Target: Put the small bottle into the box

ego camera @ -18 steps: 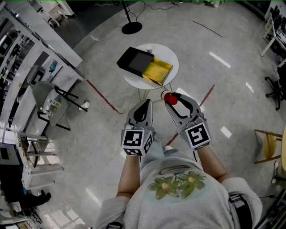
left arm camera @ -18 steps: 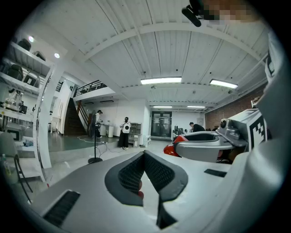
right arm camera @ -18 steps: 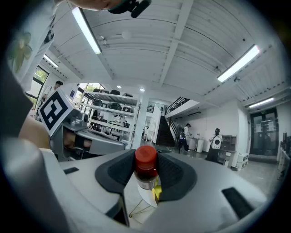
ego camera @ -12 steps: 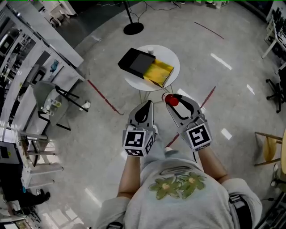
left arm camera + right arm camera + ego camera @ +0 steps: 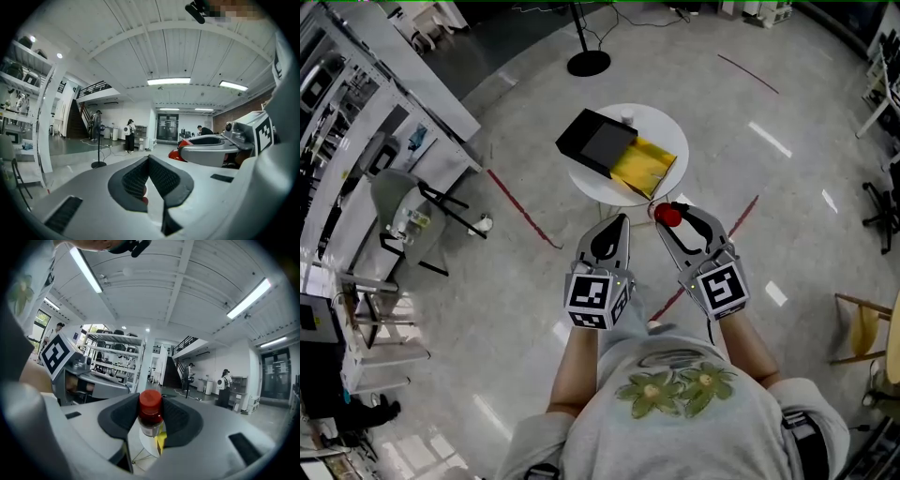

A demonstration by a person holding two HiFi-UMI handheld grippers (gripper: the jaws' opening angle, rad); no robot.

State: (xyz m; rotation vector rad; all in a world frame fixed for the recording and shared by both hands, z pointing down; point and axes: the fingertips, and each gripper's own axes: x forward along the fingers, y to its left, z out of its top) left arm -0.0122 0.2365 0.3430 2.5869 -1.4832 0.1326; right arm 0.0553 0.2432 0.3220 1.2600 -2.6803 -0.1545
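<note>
A small bottle (image 5: 667, 215) with a red cap stands upright between the pads of my right gripper (image 5: 669, 215), which is shut on it; in the right gripper view the bottle (image 5: 151, 414) fills the gap of the right gripper (image 5: 151, 420). My left gripper (image 5: 619, 225) hangs beside it, shut with nothing between its jaws, its pads (image 5: 140, 176) meeting at the tip. The box (image 5: 614, 150), black with a yellow open part, lies on a round white table (image 5: 663, 127) ahead of both grippers. Both grippers are over the floor, short of the table's near edge.
A small white object (image 5: 626, 118) stands at the table's far edge. A black stand base (image 5: 589, 64) sits beyond. Red tape lines (image 5: 523, 210) cross the floor. Shelving and a green chair (image 5: 394, 202) are at the left, a wooden chair (image 5: 862, 319) at the right.
The table and box have come nearer in the head view, sliding down and to the right. Both grippers keep their hold and spacing.
</note>
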